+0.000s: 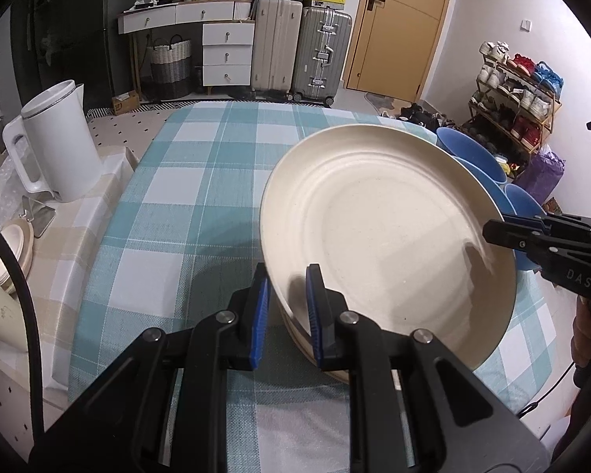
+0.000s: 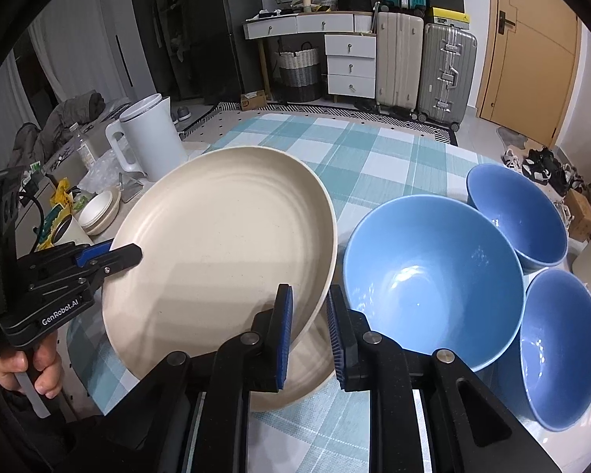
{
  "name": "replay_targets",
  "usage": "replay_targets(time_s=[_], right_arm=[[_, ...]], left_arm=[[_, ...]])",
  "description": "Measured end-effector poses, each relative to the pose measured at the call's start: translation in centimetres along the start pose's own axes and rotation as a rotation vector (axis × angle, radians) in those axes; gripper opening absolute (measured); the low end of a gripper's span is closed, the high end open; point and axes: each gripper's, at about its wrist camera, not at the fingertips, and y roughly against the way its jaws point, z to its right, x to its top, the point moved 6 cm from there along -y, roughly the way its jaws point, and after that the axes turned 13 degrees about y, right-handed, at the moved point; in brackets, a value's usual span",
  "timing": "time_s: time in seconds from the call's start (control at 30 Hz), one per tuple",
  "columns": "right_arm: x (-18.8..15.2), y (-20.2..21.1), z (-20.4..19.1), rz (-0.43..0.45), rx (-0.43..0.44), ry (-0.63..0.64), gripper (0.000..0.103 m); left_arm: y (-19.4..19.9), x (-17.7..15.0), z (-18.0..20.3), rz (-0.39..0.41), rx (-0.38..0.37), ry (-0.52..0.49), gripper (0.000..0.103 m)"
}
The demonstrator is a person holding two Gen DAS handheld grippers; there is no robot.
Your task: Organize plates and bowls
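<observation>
A cream plate [image 1: 386, 232] [image 2: 220, 252] is held tilted above another cream plate [image 2: 315, 370] lying on the checked tablecloth. My left gripper [image 1: 287, 295] straddles its left rim, one finger on each side; in the right wrist view it [image 2: 126, 254] pinches that rim. My right gripper [image 2: 309, 315] straddles the plate's right rim with a visible gap on the outer side; in the left wrist view it [image 1: 492, 232] sits at the rim. Three blue bowls, a large one [image 2: 433, 280] and two smaller ones [image 2: 516, 216] [image 2: 559, 339], stand to the right.
A white kettle [image 1: 55, 142] [image 2: 149, 142] stands on a side table to the left with small cream dishes [image 2: 98, 209] near it. Suitcases [image 1: 299, 51], a drawer unit and a door are behind the table [image 1: 201, 181]. A shoe rack [image 1: 516, 106] is at right.
</observation>
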Motion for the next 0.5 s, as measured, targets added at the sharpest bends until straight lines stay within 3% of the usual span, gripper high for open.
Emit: replay_targets(time_s=[0.5], right_arm=[[-2.6, -1.3, -0.5, -0.011, 0.016, -0.034, 0.019]], left_arm=[[-2.3, -1.4, -0.3, -0.033, 0.027, -0.043, 0.015]])
